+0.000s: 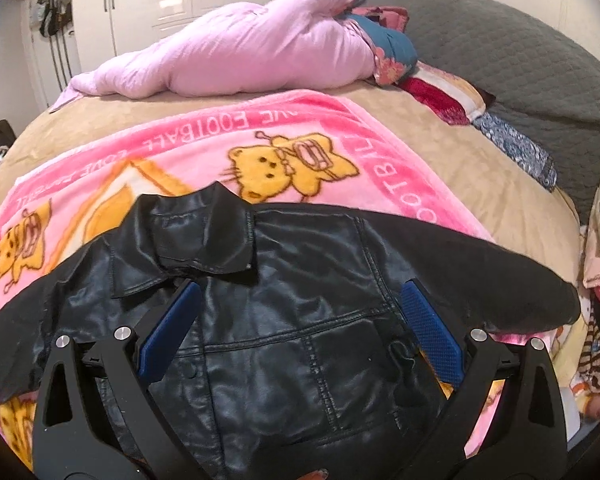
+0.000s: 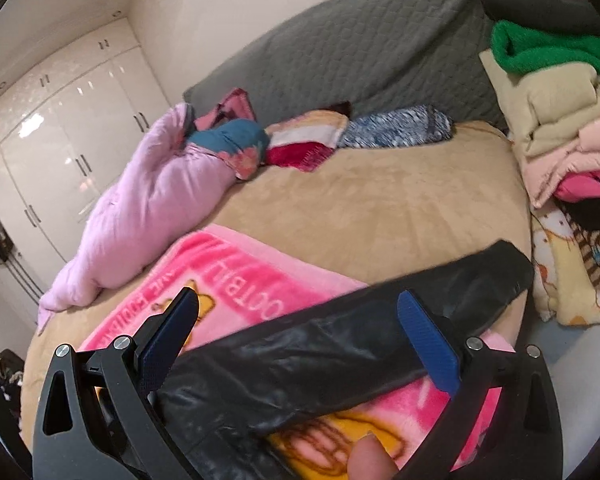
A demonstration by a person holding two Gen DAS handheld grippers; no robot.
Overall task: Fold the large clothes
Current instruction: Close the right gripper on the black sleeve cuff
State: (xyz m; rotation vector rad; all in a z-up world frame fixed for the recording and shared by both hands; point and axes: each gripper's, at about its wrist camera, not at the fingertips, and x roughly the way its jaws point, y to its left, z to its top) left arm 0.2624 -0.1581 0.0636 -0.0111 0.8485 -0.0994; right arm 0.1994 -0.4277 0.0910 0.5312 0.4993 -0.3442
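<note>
A bed (image 2: pixel 400 208) covered with a tan sheet carries everything. A pink cartoon-print fleece blanket (image 1: pixel 204 152) lies spread flat across its near part. Along the far side rests a bunched lilac quilt (image 1: pixel 236 52), and beside it, against the grey quilted headboard (image 2: pixel 364 44), sit a teal floral bundle (image 2: pixel 236 136), a red-and-cream folded blanket (image 2: pixel 304 140) and a blue patterned roll (image 2: pixel 396 126).

We see the jacket (image 1: pixel 300 320) spread on the blanket (image 1: pixel 180 148) at lower frame, blanket on the bed (image 1: pixel 440 152). Rolled duvet (image 1: pixel 240 52) lies behind it, upper centre. Clothes pile (image 2: pixel 560 140) at right edge; wardrobe (image 1: pixel 160 0) upper left.
</note>
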